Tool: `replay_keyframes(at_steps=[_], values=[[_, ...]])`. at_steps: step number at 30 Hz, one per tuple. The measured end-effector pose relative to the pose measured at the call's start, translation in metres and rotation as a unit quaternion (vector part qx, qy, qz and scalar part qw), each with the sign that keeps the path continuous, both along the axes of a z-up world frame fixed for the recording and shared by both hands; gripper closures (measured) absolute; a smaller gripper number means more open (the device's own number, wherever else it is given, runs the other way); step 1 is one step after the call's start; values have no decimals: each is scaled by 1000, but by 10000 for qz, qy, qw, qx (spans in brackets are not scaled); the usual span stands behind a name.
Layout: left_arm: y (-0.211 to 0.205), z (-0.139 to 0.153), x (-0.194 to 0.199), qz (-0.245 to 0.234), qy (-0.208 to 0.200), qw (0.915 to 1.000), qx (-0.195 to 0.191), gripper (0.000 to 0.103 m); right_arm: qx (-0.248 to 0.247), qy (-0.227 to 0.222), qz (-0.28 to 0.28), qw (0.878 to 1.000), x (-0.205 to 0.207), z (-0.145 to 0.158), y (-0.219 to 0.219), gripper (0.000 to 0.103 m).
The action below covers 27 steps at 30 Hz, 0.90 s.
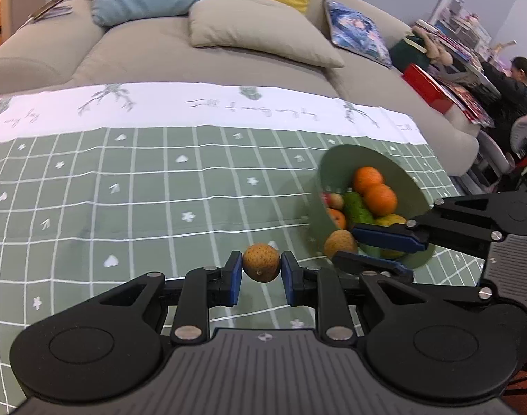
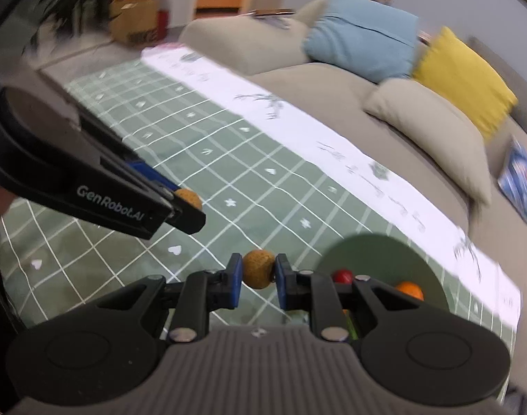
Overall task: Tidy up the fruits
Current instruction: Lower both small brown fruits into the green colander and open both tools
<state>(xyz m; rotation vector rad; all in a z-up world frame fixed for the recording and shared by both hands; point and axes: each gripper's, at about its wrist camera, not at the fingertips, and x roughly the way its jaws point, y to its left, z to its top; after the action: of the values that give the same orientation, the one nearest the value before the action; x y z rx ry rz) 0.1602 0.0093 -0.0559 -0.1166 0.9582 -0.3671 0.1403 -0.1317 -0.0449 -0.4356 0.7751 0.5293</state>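
Beside the green bowl (image 1: 332, 173) — each gripper (image 1: 261, 269) (image 2: 258, 271) clamps a brown fruit (image 1: 261, 262) (image 2: 258, 269).

Even indoor light, blurred fisheye edges

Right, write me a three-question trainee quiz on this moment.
1. True or false: the left tongs are shut on a speckled tan round fruit.
2. What do the right tongs grip? A) a bright orange B) a second speckled tan round fruit C) nothing
3. Fill in: the bright oranges lie in the ___.
Key: 1 true; 2 B; 3 round green bowl.
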Motion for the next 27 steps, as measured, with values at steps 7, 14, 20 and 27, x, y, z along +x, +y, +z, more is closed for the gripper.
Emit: replay_keyframes(at_steps=[7, 14, 20, 27], values=[[-38, 7, 3, -449, -21, 9990, 1, 77, 296, 16, -702, 9971, -11, 1, -54, 88], [-80, 7, 16, -871, 9, 9961, 137, 77, 458, 104, -1284, 9906, -11, -8, -102, 88], [-105, -6, 33, -1112, 228, 9930, 312, 77, 653, 352, -1495, 9860, -2, -20, -120, 88], [-123, -25, 49, -1402, 511, 9861, 725, 77, 819, 726, -1564, 9816, 18, -39, -126, 88]])
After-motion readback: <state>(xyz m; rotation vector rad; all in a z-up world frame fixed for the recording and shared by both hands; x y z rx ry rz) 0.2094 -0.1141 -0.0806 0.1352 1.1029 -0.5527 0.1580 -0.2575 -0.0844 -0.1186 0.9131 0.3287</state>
